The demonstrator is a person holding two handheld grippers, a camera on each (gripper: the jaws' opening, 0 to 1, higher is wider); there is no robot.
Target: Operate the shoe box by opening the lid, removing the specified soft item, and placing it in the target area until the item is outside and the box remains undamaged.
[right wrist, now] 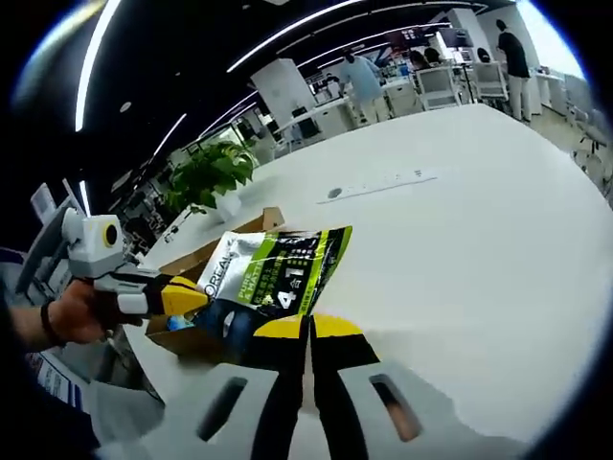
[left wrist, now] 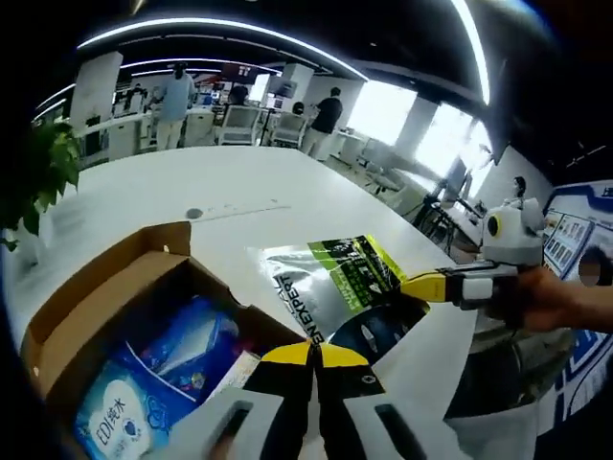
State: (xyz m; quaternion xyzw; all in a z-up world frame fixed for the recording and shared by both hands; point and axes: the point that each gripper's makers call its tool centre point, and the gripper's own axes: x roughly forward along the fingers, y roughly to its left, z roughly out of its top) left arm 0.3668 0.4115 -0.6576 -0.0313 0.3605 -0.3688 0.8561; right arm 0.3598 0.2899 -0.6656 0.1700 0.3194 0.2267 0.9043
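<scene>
Fingers of the right gripper (right wrist: 308, 331) are pinching one green pouch (right wrist: 278, 273) above the white table (right wrist: 479, 230); the left gripper (left wrist: 313, 356) is sitting pressed together, holding nothing, beside the open shoe box (left wrist: 115, 278); removal looks finished, and placing comes next, calling for lowering the pouch onto bare table; one blue tissue pack (left wrist: 144, 383) is lying inside.

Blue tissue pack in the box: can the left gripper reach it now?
Probably not yet: the left gripper is shut on the green pouch, as is the right gripper. The blue tissue pack lies uncovered in the open box.
</scene>
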